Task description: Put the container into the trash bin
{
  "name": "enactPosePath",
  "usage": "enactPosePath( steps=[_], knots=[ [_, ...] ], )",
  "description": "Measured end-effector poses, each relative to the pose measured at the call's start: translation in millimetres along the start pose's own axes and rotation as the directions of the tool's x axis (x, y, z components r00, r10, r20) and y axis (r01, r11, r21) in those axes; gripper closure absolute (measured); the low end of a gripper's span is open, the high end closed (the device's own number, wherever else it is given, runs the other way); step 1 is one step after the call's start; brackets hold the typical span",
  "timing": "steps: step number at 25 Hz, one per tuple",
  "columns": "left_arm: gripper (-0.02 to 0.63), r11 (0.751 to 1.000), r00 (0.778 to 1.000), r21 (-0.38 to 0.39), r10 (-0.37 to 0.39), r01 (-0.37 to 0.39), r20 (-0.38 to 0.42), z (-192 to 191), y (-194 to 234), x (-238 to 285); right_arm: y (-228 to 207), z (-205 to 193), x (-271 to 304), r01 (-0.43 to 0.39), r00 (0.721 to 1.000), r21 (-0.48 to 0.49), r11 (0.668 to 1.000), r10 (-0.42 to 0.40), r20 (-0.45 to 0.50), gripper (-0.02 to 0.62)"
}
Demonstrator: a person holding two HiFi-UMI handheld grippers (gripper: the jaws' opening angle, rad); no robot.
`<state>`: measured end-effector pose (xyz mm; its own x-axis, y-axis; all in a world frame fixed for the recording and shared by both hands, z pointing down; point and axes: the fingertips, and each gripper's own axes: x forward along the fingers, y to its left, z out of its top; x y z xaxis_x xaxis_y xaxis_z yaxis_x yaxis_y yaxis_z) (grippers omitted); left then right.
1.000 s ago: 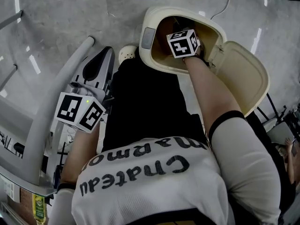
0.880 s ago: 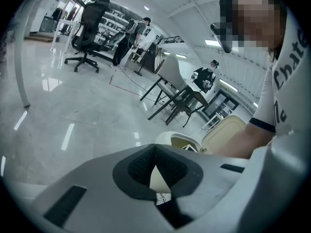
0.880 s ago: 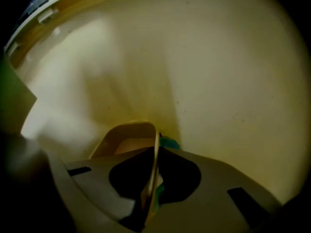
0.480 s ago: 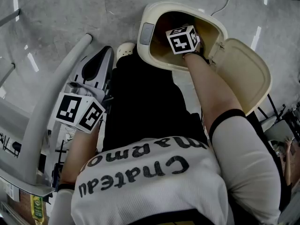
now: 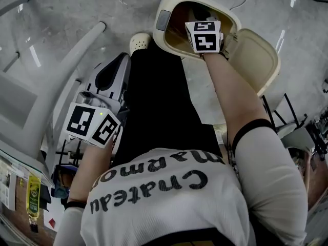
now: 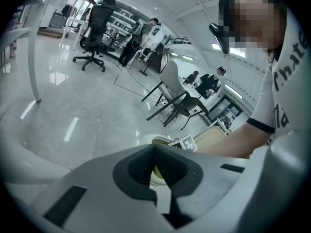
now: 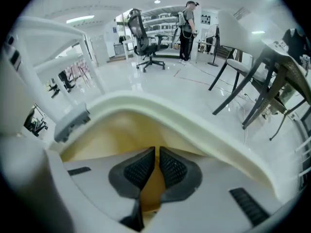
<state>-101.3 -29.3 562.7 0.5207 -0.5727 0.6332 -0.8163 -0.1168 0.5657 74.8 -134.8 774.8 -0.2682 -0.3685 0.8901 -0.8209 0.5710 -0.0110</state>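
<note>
While the right gripper, jaws together and empty, now rides higher in the trash bin, container likely dropped; left gripper closed.

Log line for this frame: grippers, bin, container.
right gripper: shut, empty, over open trash bin | left gripper: shut, empty, away from bin | container: not in view

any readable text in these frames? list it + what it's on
"Chateau": on the back of the person's shirt, upside down in the head view; its first letters also show in the left gripper view.
"Marmo": shirt, the line next to it; the rest is lost in a fold.
Bottle label: too small to read.
Marker cubes: square patterns only, no words.
</note>
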Motion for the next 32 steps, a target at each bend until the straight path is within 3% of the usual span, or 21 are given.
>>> enactPosePath(
  steps=[6, 12, 17, 22, 26, 29, 32],
  knots=[
    [0.583, 0.999, 0.999, 0.047, -0.024, 0.022, 0.040, 34.6, -35.7, -24.3, 16.7, 35.8, -54.5, -0.023, 0.999, 0.021, 1.000, 0.022, 0.047, 0.561],
    [0.583, 0.983, 0.991, 0.168, -0.089, 0.072, 0.099, 96.7, -94.5, -59.4, 30.3, 65.3, -152.9, -0.076, 0.991, 0.130, 0.989, 0.060, 0.121, 0.561],
    [0.583, 0.957, 0.969, 0.282, -0.136, 0.074, 0.205, 158.3, -141.2, -98.7, 32.6, 114.4, -249.1, -0.126, 0.966, 0.285, 0.950, 0.052, 0.253, 0.561],
    [0.583, 0.948, 0.927, 0.305, -0.195, 0.094, 0.319, 209.2, -197.2, -120.5, 24.8, 180.3, -351.5, -0.215, 0.886, 0.351, 0.911, 0.030, 0.462, 0.561],
    [0.583, 0.927, 0.888, 0.351, -0.270, 0.134, 0.373, 241.0, -250.3, -137.9, 8.0, 233.9, -431.0, -0.215, 0.808, 0.319, 0.923, -0.015, 0.588, 0.561],
    [0.583, 0.927, 0.834, 0.337, -0.313, 0.164, 0.454, 275.6, -278.3, -149.9, -19.9, 278.2, -491.3, -0.205, 0.715, 0.324, 0.924, -0.084, 0.694, 0.561],
    [0.583, 0.913, 0.791, 0.372, -0.351, 0.169, 0.501, 301.5, -306.2, -169.3, -40.8, 305.1, -550.6, -0.252, 0.614, 0.340, 0.906, -0.121, 0.780, 0.561]
  ],
)
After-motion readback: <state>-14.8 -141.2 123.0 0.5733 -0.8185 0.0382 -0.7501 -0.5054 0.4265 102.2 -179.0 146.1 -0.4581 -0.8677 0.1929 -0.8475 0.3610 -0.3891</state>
